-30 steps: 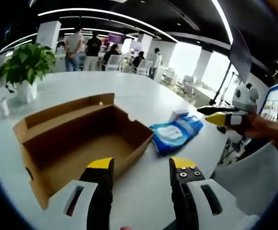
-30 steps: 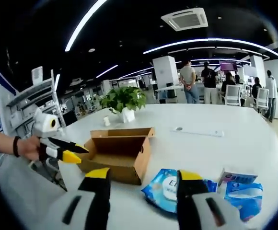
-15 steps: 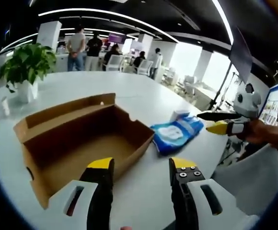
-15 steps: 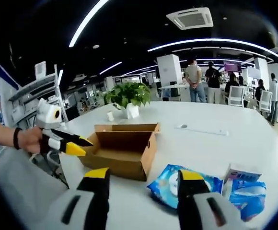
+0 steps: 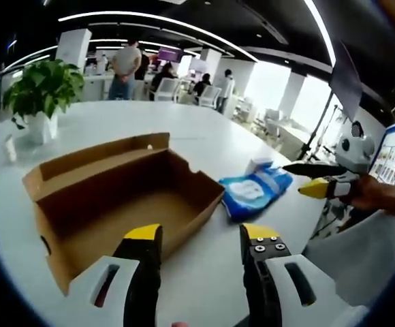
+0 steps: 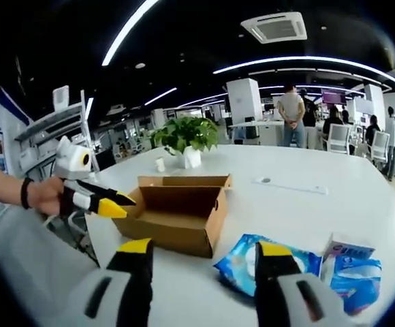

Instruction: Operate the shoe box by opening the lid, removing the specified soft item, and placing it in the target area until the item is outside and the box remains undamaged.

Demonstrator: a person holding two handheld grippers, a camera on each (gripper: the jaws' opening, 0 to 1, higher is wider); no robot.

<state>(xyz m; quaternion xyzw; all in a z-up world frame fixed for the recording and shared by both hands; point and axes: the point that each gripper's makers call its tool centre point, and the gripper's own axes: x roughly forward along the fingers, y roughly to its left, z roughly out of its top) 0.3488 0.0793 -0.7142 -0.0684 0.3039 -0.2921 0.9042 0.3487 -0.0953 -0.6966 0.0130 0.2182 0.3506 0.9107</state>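
Behind you an open-plan office is stretching away under curved ceiling lights, with people standing far off and a potted plant [image 5: 39, 92] sitting at the far left of the wide white bench [image 5: 211, 143] you are working over. On that bench the shoe box [image 5: 116, 197] is lying open, its cardboard interior looking empty from both views. Right of the box, just beside its right-hand end, the blue soft pack [image 5: 255, 191] is resting flat on the bench, outside the box, with its long axis running away from you toward the far right. A second, smaller blue pack [image 6: 354, 272] is lying at its far side. You are holding the left gripper [image 5: 202, 235] with jaws spread wide and empty, near the box. You are holding the right gripper [image 6: 204, 248] likewise wide and empty, hovering directly above the near edge of the soft pack, so it looks the nearer one for any further placing.
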